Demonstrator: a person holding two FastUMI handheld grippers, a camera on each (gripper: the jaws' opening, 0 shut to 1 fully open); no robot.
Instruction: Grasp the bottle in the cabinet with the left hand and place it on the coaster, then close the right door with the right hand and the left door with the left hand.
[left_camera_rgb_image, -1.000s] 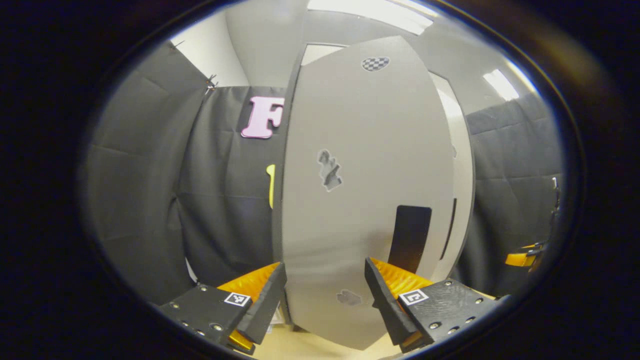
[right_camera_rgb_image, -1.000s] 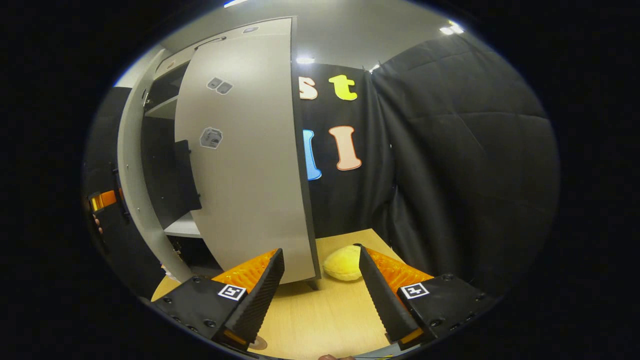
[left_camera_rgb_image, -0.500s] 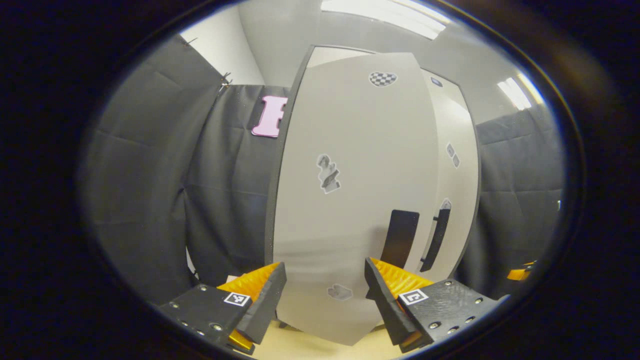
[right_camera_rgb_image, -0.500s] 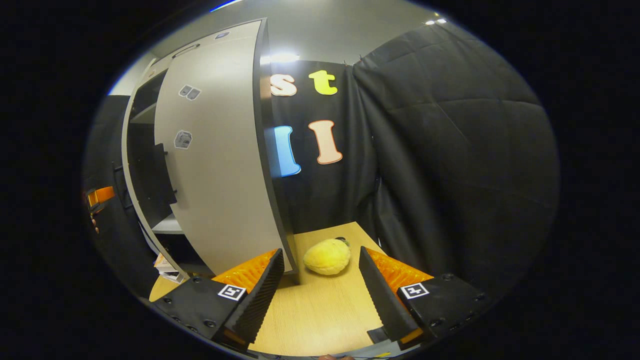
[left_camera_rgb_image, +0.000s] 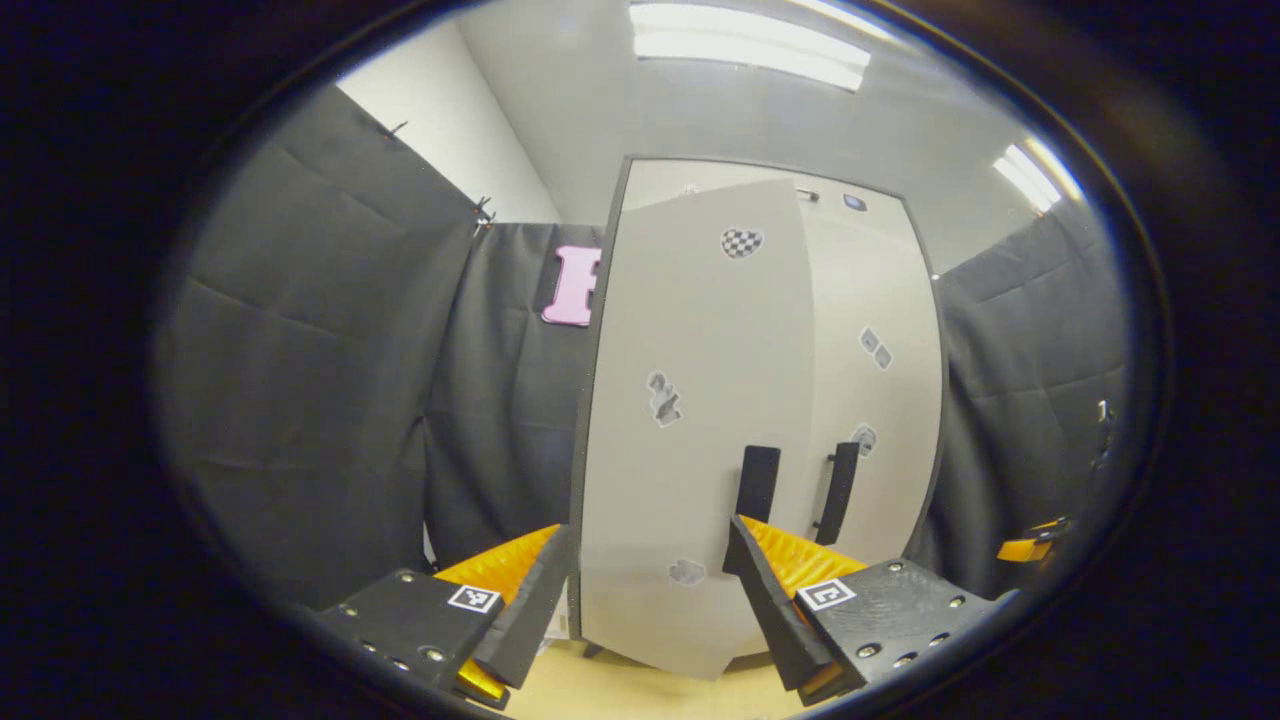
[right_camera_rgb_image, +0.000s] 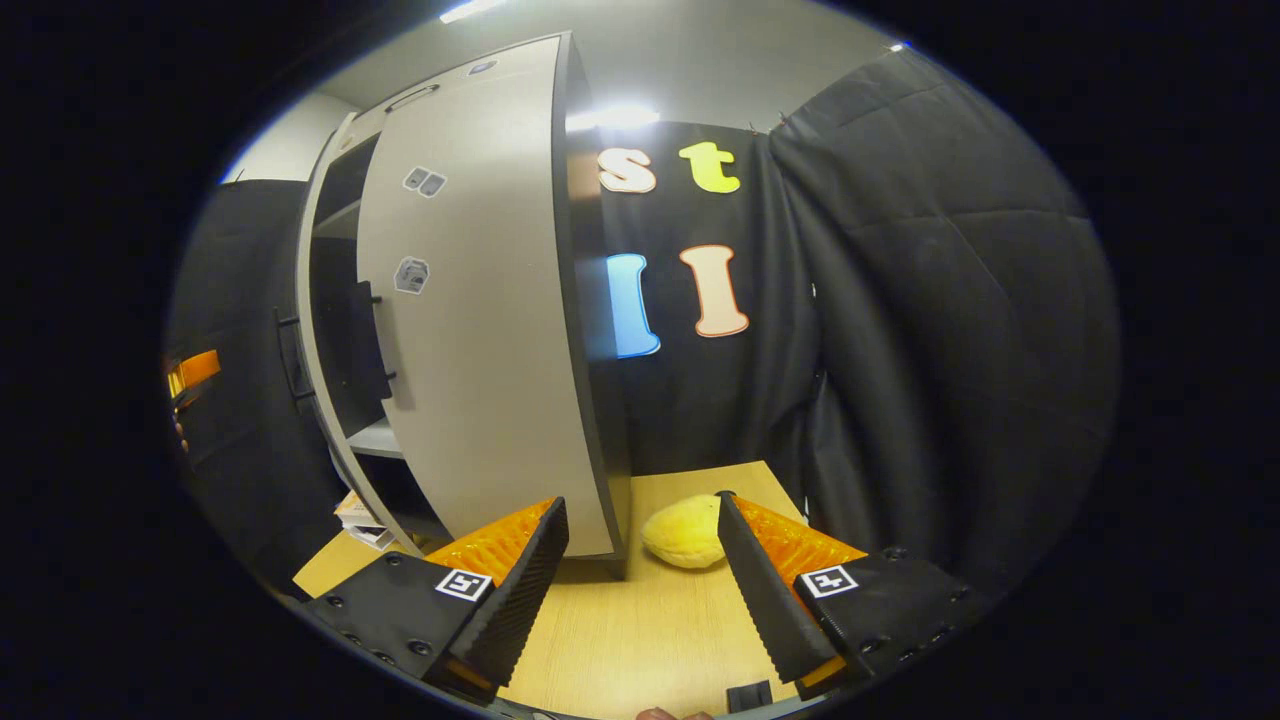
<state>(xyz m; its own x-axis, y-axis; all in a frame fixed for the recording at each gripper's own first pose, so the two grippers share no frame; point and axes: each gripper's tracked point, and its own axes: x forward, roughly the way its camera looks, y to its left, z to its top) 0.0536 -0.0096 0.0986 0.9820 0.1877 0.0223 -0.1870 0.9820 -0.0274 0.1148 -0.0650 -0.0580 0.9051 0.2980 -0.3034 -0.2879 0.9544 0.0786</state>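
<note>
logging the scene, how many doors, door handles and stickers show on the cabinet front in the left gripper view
doors: 2
handles: 2
stickers: 6
total: 10

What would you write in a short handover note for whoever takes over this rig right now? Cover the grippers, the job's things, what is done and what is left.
Left gripper: open, empty, facing the left door.
Right gripper: open, empty, above the table and aimed at the lower edge of the right door.
Things: both doors are swung most of the way in. The left door stands slightly proud, and a gap beside the right door shows a shelf.
Done: whether the bottle sits on the coaster I cannot tell.
Left: probably push the right door flush, then the left.
</note>
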